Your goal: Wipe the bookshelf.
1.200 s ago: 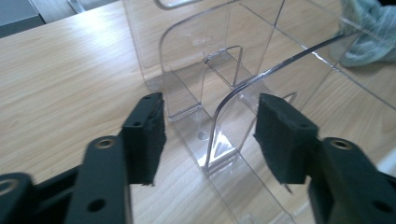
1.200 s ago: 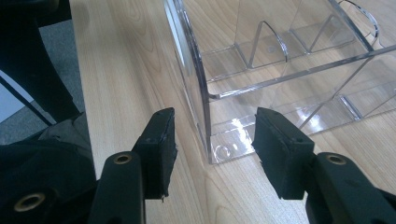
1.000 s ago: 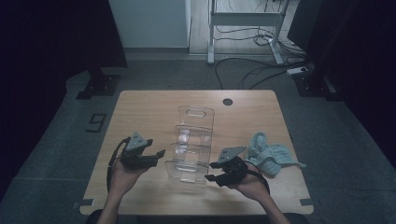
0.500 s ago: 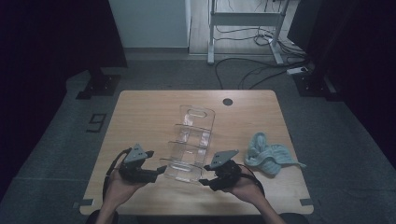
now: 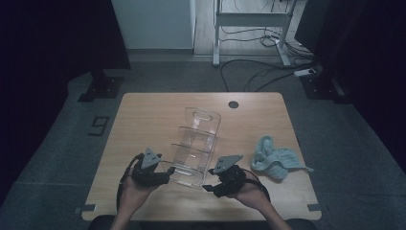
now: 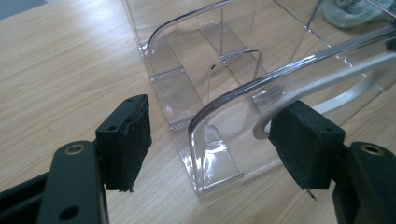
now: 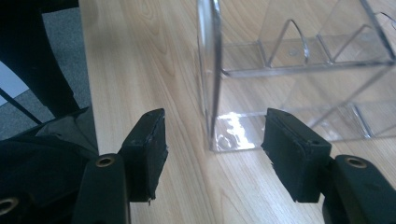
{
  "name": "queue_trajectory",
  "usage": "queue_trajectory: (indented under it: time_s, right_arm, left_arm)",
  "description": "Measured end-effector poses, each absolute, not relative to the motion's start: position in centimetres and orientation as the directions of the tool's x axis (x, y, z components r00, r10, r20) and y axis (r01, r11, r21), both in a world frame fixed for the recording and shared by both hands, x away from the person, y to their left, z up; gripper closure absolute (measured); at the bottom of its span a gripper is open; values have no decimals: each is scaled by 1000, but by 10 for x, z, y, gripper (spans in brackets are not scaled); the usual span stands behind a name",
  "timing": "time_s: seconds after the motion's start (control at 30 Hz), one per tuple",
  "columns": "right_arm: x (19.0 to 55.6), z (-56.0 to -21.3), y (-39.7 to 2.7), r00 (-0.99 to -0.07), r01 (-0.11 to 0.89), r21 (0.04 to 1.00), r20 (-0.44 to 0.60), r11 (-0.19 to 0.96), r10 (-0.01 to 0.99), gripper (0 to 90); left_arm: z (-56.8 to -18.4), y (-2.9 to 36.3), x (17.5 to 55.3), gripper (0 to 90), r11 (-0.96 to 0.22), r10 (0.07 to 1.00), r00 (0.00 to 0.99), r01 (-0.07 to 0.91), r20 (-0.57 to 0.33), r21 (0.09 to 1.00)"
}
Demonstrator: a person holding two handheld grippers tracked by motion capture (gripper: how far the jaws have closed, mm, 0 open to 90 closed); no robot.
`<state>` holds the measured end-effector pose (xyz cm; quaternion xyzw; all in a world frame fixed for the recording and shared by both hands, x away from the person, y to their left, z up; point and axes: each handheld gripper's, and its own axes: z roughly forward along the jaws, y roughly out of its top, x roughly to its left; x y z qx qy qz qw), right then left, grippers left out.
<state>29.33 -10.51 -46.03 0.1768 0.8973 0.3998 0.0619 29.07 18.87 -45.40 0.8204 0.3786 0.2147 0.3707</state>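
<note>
Your left gripper [image 5: 165, 176] and right gripper [image 5: 207, 187] flank the near end of the clear acrylic organizer [image 5: 194, 143], which lies mid-counter. Both stand released: each straddles a near wall, pads not pressing. The left jaws have just been closing, the right opening. No grasp is made yet; gripping and moving remain. At 3 o'clock lies a blue cloth [image 5: 275, 160], untouched on the counter [image 5: 143, 115].

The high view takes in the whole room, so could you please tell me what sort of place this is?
Probably a lab or recording workspace rather than a home: a lone wooden table on grey carpet, dark curtains at both sides, loose cables on the floor, and a metal-framed desk behind.
</note>
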Motion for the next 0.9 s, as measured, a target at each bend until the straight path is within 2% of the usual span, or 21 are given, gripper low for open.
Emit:
queue_trajectory:
  time_s: [0.23, 0.37, 0.6, 0.9]
  right_arm:
    - [300, -461, -117, -912, 303, 728, 34, 615, 410, 374]
    - [305, -463, -124, -898, 322, 721, 29, 613, 439, 369]
    - [311, -465, -134, -883, 342, 716, 23, 609, 469, 368]
    - [321, -466, -153, -849, 378, 705, 5, 601, 528, 359]
  left_arm:
    - [-454, 202, 297, 325, -394, 835, 545, 491, 79, 777]
    - [-456, 204, 301, 315, -355, 843, 536, 505, 36, 787]
    - [-461, 195, 305, 302, -341, 856, 515, 509, 38, 791]
    - [-465, 193, 311, 357, -308, 878, 477, 512, 34, 802]
